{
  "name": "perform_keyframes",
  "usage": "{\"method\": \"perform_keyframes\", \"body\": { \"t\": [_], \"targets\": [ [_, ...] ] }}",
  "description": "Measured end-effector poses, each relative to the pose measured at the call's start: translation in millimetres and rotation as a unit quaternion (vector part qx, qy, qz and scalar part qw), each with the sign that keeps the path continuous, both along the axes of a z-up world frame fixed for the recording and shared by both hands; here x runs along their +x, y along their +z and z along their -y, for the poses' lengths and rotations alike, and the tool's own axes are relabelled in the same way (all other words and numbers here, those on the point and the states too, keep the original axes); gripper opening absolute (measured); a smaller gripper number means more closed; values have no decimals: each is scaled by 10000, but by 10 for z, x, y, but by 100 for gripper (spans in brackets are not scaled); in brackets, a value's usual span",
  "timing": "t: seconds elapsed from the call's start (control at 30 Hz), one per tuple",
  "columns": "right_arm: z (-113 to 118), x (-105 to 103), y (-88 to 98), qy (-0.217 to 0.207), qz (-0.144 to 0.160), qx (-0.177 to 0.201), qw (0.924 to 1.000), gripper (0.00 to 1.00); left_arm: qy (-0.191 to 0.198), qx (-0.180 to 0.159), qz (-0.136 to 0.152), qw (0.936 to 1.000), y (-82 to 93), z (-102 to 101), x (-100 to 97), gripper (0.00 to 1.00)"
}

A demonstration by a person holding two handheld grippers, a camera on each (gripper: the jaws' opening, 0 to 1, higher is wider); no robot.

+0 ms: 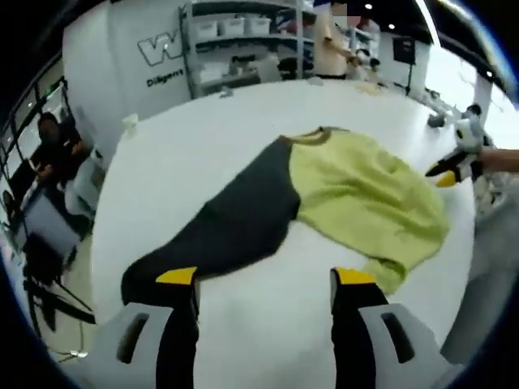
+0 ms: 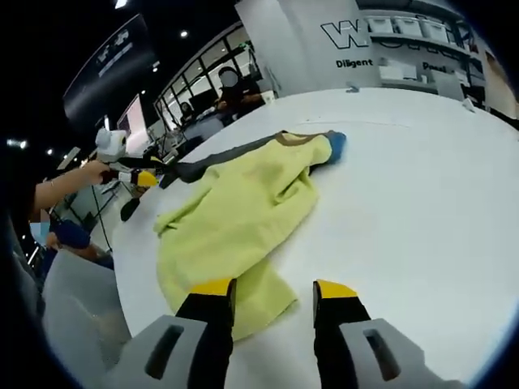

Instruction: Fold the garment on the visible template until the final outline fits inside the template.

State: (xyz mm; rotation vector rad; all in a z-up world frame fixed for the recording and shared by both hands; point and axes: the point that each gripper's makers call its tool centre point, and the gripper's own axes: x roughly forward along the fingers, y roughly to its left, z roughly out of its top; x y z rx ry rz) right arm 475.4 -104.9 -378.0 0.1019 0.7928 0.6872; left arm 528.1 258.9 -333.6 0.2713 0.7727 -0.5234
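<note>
A garment lies spread on the white round table [image 1: 203, 154]. Its body [image 1: 365, 194] is yellow-green, with a brown collar [image 1: 312, 138] and a long dark grey sleeve [image 1: 235, 219]. My left gripper [image 1: 266, 279] is open just above the table, its left jaw beside the dark sleeve's end. In the right gripper view the yellow body [image 2: 235, 211] runs away from me, with a blue patch [image 2: 336, 143] at the far end. My right gripper [image 2: 274, 288] is open at the near yellow edge, with the cloth reaching only its left jaw. The right gripper [image 1: 451, 168] and the left gripper [image 2: 136, 177] each show at the other's view edge.
Shelves with white boxes [image 1: 235, 40] stand behind the table beside a white wall with lettering [image 2: 357, 36]. A person stands at the back [image 1: 332, 44] and another sits at the left [image 1: 49, 150]. The table's rim [image 1: 105, 267] is close to my left jaw. Bare tabletop [image 2: 422, 211] lies right of the garment.
</note>
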Motion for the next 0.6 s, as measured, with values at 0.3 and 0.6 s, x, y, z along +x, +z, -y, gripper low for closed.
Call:
{"method": "perform_keyframes", "body": {
  "t": [0.3, 0.6],
  "targets": [
    [-36, -19, -19, -4, -75, 74, 9999, 31, -328, -286, 16, 9991, -93, 393, -321, 59],
    [-81, -84, -47, 6, -119, 15, 9999, 27, -889, -60, -78, 9960, -278, 786, -663, 53]
  ]
}}
